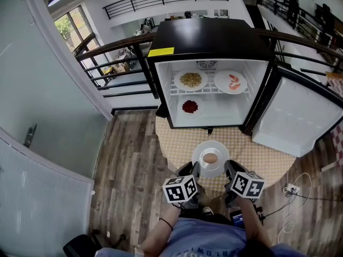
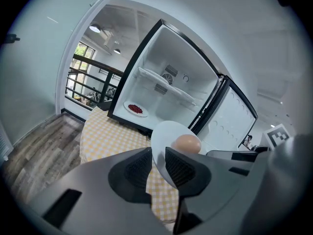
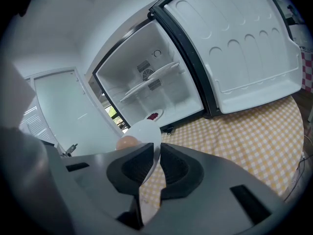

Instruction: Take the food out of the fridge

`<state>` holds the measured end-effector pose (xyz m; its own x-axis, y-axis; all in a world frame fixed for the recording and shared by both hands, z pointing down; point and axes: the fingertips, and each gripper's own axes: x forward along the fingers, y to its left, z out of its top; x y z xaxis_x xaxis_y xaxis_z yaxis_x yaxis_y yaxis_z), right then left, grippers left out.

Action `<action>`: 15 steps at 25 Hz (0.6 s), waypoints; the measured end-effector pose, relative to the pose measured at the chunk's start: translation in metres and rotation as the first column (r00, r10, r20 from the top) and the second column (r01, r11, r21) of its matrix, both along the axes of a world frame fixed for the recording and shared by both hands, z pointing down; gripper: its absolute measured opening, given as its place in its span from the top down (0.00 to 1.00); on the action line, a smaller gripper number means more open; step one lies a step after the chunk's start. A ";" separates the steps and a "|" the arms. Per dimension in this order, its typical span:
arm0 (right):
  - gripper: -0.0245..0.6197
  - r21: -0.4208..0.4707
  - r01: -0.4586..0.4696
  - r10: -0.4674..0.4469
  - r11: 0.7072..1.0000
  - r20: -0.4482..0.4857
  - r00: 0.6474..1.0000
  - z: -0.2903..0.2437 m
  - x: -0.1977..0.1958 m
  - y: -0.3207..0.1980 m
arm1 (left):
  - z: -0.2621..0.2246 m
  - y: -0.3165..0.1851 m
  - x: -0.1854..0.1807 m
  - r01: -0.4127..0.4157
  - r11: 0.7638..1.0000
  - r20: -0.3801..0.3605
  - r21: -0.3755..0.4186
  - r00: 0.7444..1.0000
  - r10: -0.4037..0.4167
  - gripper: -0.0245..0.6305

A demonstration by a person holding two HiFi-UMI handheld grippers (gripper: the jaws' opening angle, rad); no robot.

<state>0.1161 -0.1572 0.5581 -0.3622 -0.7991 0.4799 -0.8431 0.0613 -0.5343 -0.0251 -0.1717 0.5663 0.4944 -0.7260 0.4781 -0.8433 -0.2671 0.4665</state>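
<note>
A: Left claw (image 2: 157, 168) is clenched on one rim of a white plate (image 2: 164, 131). Right claw (image 3: 157, 164) is clenched on the opposite rim. Each pair of pads pinches the edge.

B: Load?

A: One brown egg (image 1: 210, 158), mid-plate, between the two claws. The plate is outside the fridge (image 1: 209, 36), held over the near part of the checkered tabletop (image 1: 268, 162).

B: What's ahead?

A: Checkered cloth, then the fridge's open front. Inside, a wire shelf (image 1: 210, 91) carries a yellowish-food plate (image 1: 191, 80) ahead-left of the claws and a shrimp plate (image 1: 231, 82) ahead-right. Below the shelf, a red-food plate (image 1: 189, 107) sits on the fridge bottom, ahead of the left claw.

B: Anything in the way?

A: The door (image 1: 297, 116) is swung wide, ahead-right of the right claw and well apart from it. A railing (image 1: 118, 50) runs far ahead-left, behind the fridge. A power strip (image 1: 292, 188) lies on the wood floor (image 1: 128, 159), right of the right claw.
</note>
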 end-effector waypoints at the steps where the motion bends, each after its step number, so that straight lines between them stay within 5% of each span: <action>1: 0.88 0.000 -0.009 0.009 1.000 0.003 1.000 0.000 -0.001 0.000 | 0.001 -0.001 -0.001 -0.009 1.000 -0.004 -0.005 1.000 0.009 0.81; 15: 0.88 0.013 -0.171 0.170 0.985 0.053 0.984 -0.010 -0.031 0.009 | -0.012 -0.003 -0.030 -0.143 0.990 -0.004 -0.003 0.990 0.143 0.81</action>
